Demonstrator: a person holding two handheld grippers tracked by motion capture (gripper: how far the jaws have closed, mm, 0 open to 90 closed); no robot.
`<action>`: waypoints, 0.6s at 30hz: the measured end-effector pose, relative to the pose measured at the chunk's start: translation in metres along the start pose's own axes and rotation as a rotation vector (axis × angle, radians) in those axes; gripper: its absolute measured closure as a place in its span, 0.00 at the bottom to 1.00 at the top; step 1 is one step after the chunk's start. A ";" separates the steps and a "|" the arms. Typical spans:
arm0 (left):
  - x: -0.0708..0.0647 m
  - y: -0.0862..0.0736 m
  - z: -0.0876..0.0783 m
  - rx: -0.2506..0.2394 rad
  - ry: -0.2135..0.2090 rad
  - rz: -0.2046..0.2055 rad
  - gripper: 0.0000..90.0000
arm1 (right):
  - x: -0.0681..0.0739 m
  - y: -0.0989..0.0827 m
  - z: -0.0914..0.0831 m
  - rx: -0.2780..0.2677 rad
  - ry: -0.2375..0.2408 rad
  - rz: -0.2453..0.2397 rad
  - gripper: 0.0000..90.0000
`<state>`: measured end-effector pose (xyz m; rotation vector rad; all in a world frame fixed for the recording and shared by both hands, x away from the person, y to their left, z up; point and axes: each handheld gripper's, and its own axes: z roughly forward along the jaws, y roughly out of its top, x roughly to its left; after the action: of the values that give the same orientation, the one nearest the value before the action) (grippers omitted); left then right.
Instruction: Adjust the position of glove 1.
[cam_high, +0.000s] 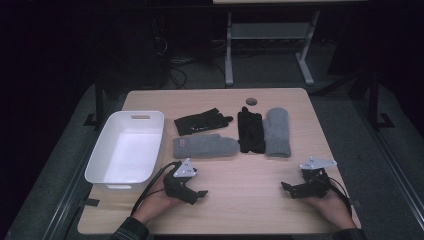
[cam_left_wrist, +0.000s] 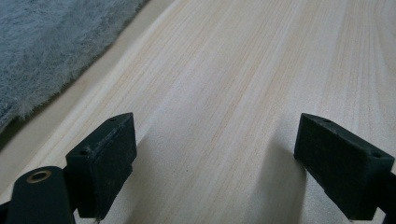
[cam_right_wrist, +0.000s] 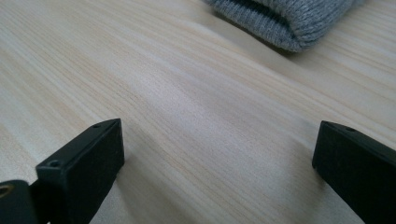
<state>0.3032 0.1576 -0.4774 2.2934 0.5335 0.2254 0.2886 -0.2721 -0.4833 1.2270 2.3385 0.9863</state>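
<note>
Two grey mittens and two black gloves lie on the wooden table (cam_high: 250, 170). One grey mitten (cam_high: 205, 146) lies sideways at the centre, with a black glove (cam_high: 201, 122) behind it. Another black glove (cam_high: 251, 131) and the second grey mitten (cam_high: 277, 132) lie lengthwise to the right. My left gripper (cam_high: 200, 194) rests low at the front left, open and holding nothing; its jaws stand wide over bare wood (cam_left_wrist: 215, 154), the mitten's fuzzy edge (cam_left_wrist: 42, 51) at the left. My right gripper (cam_high: 286, 189) sits at the front right, open and holding nothing (cam_right_wrist: 219, 172), a mitten cuff (cam_right_wrist: 285, 23) ahead.
A white plastic bin (cam_high: 127, 150) stands on the table's left side, nothing visible inside. A round cable hole (cam_high: 251, 101) is near the far edge. Beyond the table are the metal legs of another desk (cam_high: 229, 50) and dark floor.
</note>
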 end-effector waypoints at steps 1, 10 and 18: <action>0.000 0.000 0.000 0.000 0.000 -0.001 0.13 | 0.000 0.000 0.000 0.000 0.000 0.001 0.02; 0.000 0.000 0.000 -0.001 0.000 -0.002 0.13 | -0.003 0.009 -0.005 0.033 0.011 -0.004 0.21; 0.000 0.001 0.001 -0.009 -0.001 -0.003 0.13 | -0.003 0.024 -0.014 -0.009 0.007 -0.029 0.59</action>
<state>0.3040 0.1569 -0.4776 2.2839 0.5347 0.2240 0.2968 -0.2706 -0.4566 1.1843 2.3484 0.9914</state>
